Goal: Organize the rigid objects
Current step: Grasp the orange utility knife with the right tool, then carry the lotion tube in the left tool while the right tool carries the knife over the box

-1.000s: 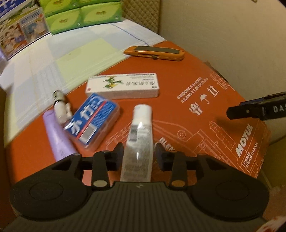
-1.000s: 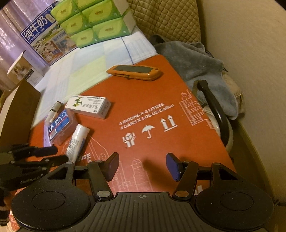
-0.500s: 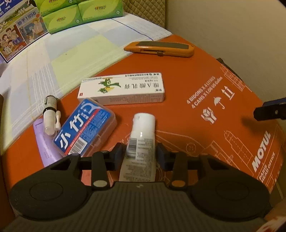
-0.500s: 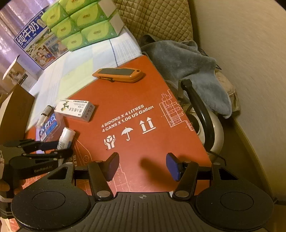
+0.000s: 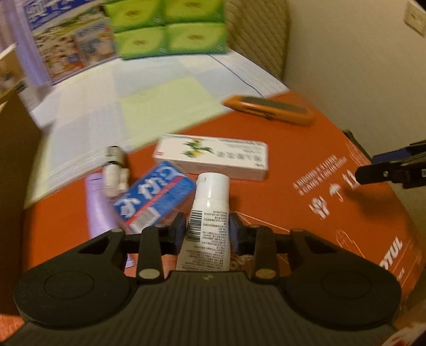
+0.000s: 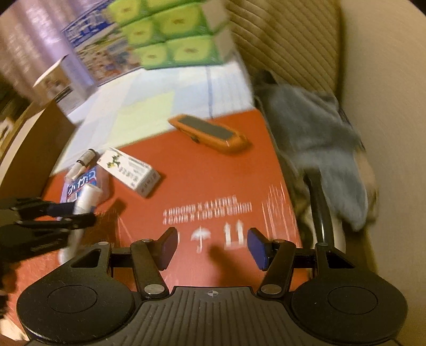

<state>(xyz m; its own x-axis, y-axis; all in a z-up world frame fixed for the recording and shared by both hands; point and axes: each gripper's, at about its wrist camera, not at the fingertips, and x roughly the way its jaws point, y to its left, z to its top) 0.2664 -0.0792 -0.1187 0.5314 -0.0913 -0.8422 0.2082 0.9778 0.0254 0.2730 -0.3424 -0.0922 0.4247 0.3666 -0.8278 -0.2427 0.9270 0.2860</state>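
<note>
Now the left gripper (image 5: 207, 231) clamped the white tube (image 5: 209, 213); the right gripper (image 6: 212, 247) hung wide apart over the red box (image 6: 213, 173).

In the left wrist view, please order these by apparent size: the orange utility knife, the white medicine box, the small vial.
Largest to smallest, as they look:
1. white medicine box
2. orange utility knife, clearly longer than the vial, but farther from the camera, so its place against the box is unsure
3. small vial

wall: plain cream (image 5: 346, 53); socket plate upper right (image 5: 415, 18) | furniture: quilted beige cushion (image 6: 287, 37) against wall | cover: pale checked cloth (image 5: 149, 87) | light: warm, dim
</note>
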